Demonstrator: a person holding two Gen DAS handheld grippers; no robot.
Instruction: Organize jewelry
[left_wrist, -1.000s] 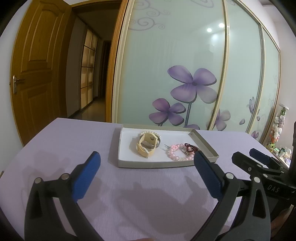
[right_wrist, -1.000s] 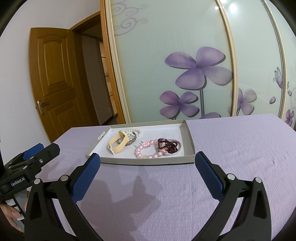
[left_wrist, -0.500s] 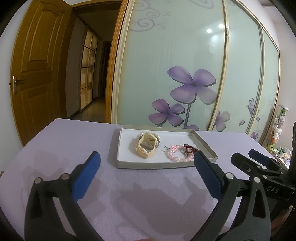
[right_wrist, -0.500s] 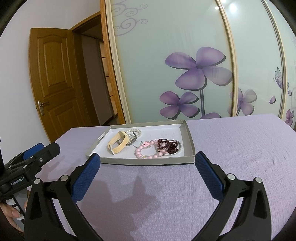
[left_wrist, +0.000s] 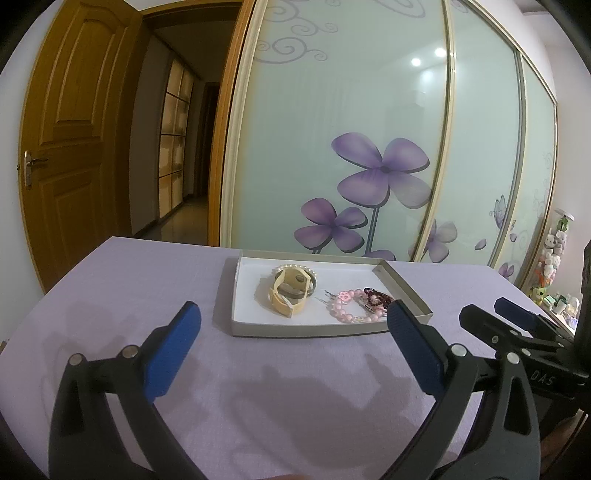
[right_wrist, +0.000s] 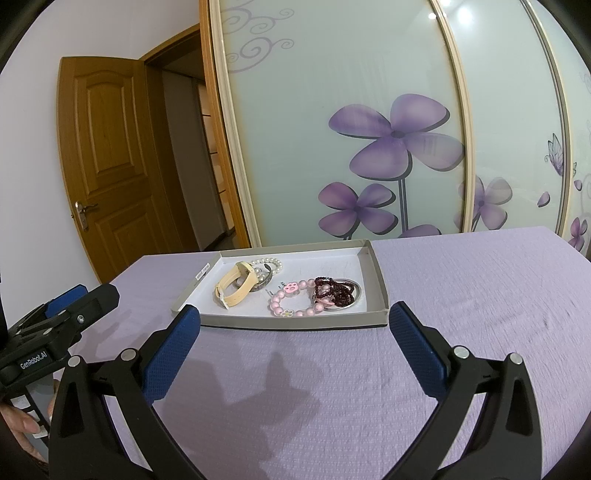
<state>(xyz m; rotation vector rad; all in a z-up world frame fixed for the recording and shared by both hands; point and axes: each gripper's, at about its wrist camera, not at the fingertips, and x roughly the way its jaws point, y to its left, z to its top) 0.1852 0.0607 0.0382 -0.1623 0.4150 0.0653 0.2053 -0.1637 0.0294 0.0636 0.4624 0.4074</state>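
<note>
Jewelry in the tray (right_wrist: 373, 318) looks light and tangle-prone, the pink bead bracelet (right_wrist: 291, 301) best pinched across its strand by the wide-open, empty right tongs (right_wrist: 294, 320) or left tongs (left_wrist: 294, 316).

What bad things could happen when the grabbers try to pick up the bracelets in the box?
1. The dark red bead strand lies tangled over the pink bead bracelet and a metal ring, so lifting one might drag the others out.
2. The cream watch overlaps the pearl bracelet; a pinch could catch both.
3. The shallow tray sits loose on the purple cloth, so a nudge from the open right gripper might slide it.
</note>
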